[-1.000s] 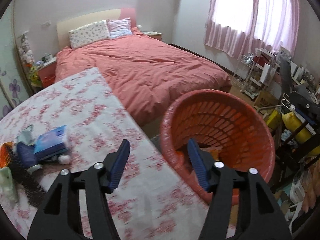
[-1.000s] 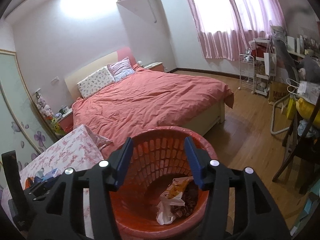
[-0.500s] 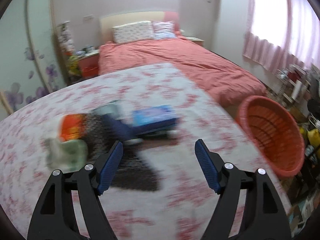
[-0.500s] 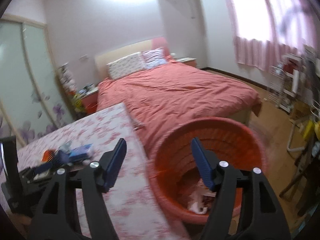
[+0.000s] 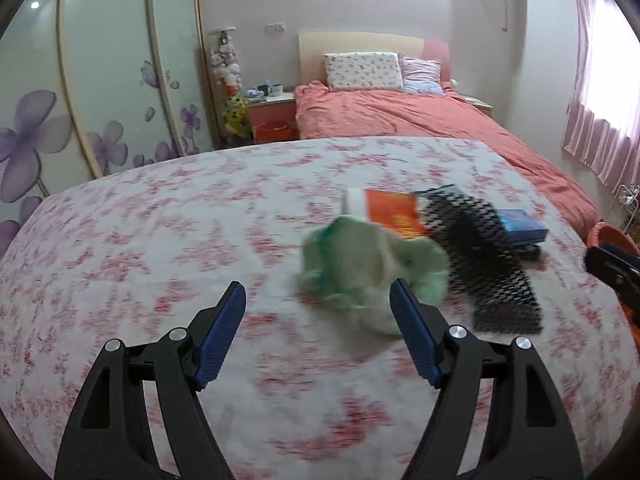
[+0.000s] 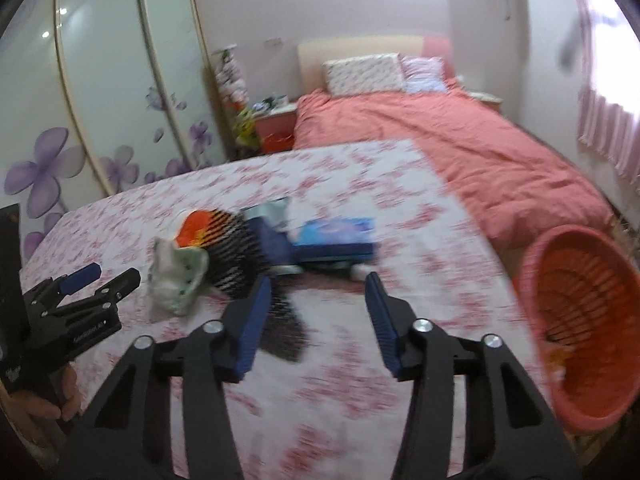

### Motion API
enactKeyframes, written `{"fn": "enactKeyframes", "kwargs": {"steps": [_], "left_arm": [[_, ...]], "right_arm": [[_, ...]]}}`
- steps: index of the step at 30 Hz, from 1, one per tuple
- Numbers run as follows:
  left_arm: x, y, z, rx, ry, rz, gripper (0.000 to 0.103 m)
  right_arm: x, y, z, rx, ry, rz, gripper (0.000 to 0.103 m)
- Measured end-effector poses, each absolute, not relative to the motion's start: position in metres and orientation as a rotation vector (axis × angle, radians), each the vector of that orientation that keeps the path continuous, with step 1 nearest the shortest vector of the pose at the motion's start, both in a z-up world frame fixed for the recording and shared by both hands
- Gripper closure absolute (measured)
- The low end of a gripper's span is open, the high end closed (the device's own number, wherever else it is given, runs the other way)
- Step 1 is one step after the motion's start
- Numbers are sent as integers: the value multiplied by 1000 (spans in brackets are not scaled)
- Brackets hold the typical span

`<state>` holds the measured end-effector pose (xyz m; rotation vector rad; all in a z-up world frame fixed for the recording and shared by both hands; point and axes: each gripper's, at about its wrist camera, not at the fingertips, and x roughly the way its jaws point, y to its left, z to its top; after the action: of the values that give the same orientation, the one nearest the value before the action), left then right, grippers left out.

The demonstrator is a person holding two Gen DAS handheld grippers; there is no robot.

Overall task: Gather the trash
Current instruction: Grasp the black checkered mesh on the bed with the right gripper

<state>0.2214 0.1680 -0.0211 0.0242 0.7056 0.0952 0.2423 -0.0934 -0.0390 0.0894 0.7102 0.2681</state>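
A pile of trash lies on the floral tablecloth: a crumpled green-white bag, an orange packet, a black mesh sheet and a blue box. My left gripper is open and empty, just short of the green bag. My right gripper is open and empty, near the mesh and blue box. The left gripper also shows in the right wrist view, left of the green bag. The orange basket stands at the table's right.
A bed with a coral cover stands behind the table. A wardrobe with purple flowers is on the left, a nightstand beside it. Pink curtains hang at the right.
Both grippers have swung left, away from the basket and toward the trash pile on the table. The pile is now close ahead of both. Both stay open and empty.
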Motion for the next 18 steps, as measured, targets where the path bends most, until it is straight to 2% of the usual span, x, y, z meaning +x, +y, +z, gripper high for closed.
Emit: {"fn": "enactKeyframes", "kwargs": {"steps": [3, 12, 14, 18], "left_arm": [[221, 181, -23, -5, 714, 88, 29], [224, 205, -31, -94, 753, 68, 29], [226, 208, -32, -109, 761, 65, 29], [229, 210, -37, -127, 780, 58, 29]], "right_arm": [[257, -73, -46, 100, 738, 294, 63], [288, -35, -61, 48, 771, 288, 64], [294, -33, -65, 40, 787, 283, 67], [296, -26, -71, 2, 809, 294, 83]]}}
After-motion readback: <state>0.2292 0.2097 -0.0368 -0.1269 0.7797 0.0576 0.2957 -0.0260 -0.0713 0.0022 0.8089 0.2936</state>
